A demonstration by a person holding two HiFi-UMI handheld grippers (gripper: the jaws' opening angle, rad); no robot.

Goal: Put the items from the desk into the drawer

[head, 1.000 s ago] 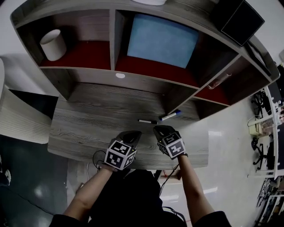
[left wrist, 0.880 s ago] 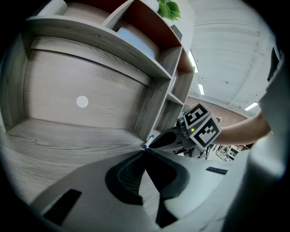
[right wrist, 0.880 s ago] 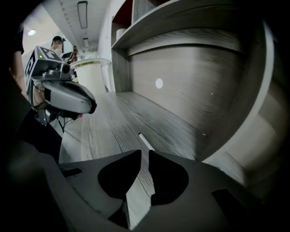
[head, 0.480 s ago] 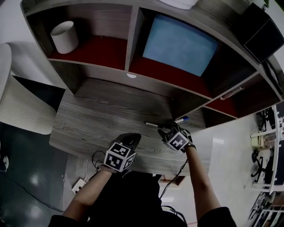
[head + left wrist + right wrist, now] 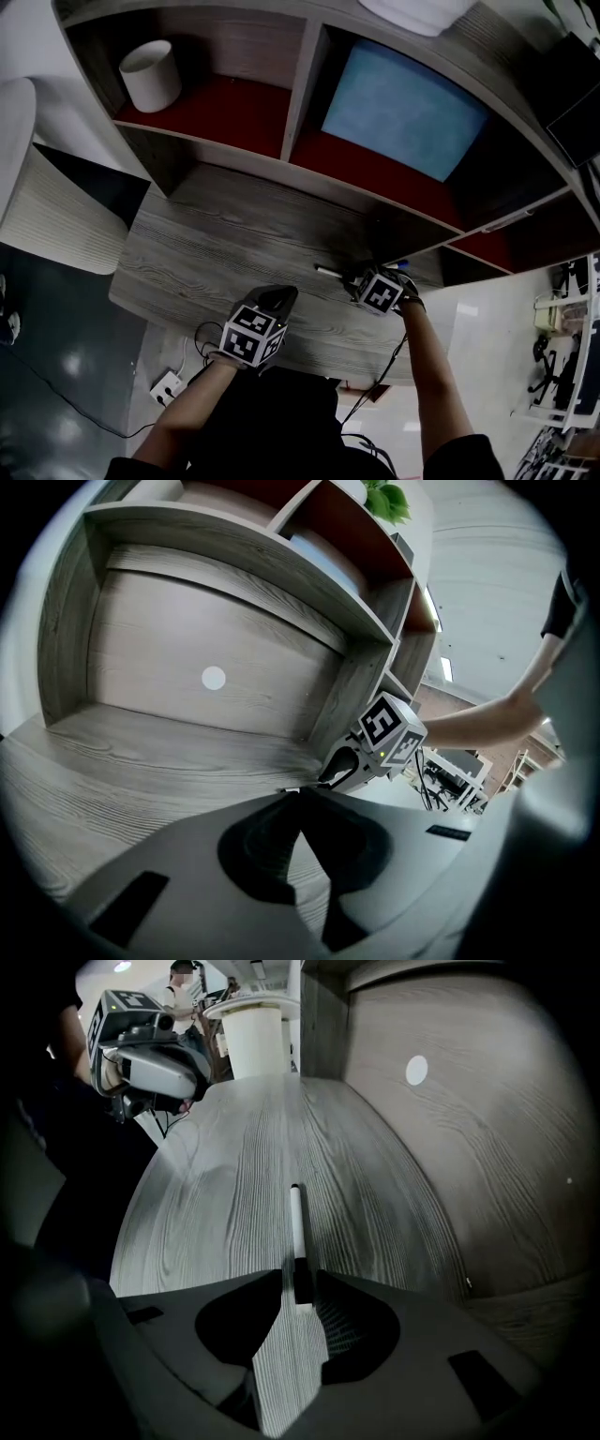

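A white marker with a black cap lies on the grey wooden desk, close to the shelf unit's right upright. My right gripper points steeply down over its capped end. In the right gripper view the marker runs away from me, its cap between the fingertips of the right gripper. The jaws have just been opening and stand apart around it. A blue pen peeks out behind the marker cube. My left gripper hovers near the desk's front edge, fingertips together and empty.
The shelf unit holds a white cup in its left bay and a blue panel in the middle one. A white round sticker marks the back wall. A white cabinet stands left of the desk, a power strip on the floor.
My right gripper has moved forward and down onto the marker's capped end, tipping steeply downward, and its jaws have opened. The left gripper has drifted slightly forward.
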